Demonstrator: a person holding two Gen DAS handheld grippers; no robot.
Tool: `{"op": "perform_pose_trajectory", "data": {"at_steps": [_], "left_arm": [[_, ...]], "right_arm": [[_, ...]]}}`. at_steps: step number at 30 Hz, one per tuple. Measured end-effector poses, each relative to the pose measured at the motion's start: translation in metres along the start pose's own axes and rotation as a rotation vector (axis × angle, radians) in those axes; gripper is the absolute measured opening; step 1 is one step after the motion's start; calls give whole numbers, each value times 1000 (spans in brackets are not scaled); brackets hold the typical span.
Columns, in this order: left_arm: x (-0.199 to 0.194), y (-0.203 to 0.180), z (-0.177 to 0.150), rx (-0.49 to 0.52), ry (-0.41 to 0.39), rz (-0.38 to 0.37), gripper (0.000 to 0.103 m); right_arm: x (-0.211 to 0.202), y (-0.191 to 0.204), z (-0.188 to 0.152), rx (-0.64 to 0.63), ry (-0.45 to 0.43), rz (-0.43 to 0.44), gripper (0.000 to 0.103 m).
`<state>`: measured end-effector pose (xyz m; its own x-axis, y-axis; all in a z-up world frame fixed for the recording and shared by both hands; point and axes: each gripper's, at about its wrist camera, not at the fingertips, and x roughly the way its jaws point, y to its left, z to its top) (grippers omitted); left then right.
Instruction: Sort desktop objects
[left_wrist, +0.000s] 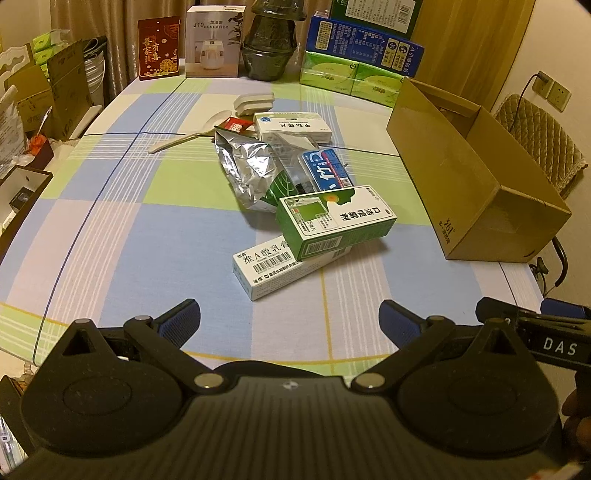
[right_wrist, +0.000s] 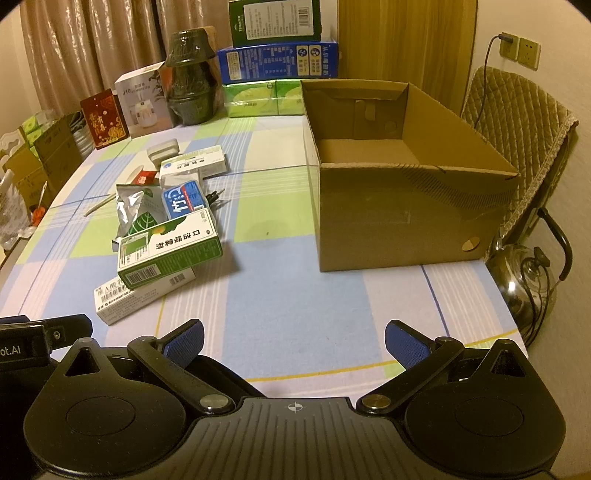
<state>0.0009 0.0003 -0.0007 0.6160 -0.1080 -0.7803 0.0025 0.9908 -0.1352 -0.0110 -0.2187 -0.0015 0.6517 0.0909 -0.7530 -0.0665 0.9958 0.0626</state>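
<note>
A heap of small items lies mid-table: a green-and-white box (left_wrist: 336, 221) (right_wrist: 170, 247) resting on a long white box (left_wrist: 284, 269) (right_wrist: 140, 291), a blue pack (left_wrist: 327, 170) (right_wrist: 184, 199), a crumpled foil bag (left_wrist: 247, 166) (right_wrist: 129, 206), another white box (left_wrist: 291, 127) (right_wrist: 195, 164) and a pale spoon (left_wrist: 188, 134). An open cardboard box (left_wrist: 472, 177) (right_wrist: 402, 206) stands to the right, nothing visible inside it. My left gripper (left_wrist: 290, 319) hovers open just short of the long white box. My right gripper (right_wrist: 293, 343) is open over bare cloth in front of the cardboard box.
Along the far edge stand a red card (left_wrist: 159, 48), a humidifier box (left_wrist: 214, 40), a dark vase (left_wrist: 269, 44) and stacked green and blue cartons (left_wrist: 358, 55). A padded chair (right_wrist: 517, 122) and a metal kettle (right_wrist: 524, 277) sit past the table's right edge. Cartons crowd the left side.
</note>
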Motion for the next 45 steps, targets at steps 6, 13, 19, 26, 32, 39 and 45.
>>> {"op": "perform_pose_trajectory", "data": {"at_steps": [6, 13, 19, 26, 32, 39, 45], "left_arm": [[0, 0, 0, -1, 0, 0, 101], [0, 0, 0, -3, 1, -4, 101], [0, 0, 0, -4, 0, -4, 101], [0, -1, -1, -5, 0, -8, 101], [1, -1, -1, -10, 1, -15, 101], [1, -1, -1, -11, 1, -16, 101], [1, -1, -1, -12, 1, -17, 101]], "right_arm": [[1, 0, 1, -1, 0, 0, 101], [3, -1, 0, -1, 2, 1, 101], [5, -1, -2, -1, 2, 1, 101], [6, -2, -2, -1, 3, 4, 101], [5, -2, -1, -1, 5, 4, 101], [6, -2, -1, -1, 5, 5, 101], [6, -3, -1, -1, 6, 6, 101]]}}
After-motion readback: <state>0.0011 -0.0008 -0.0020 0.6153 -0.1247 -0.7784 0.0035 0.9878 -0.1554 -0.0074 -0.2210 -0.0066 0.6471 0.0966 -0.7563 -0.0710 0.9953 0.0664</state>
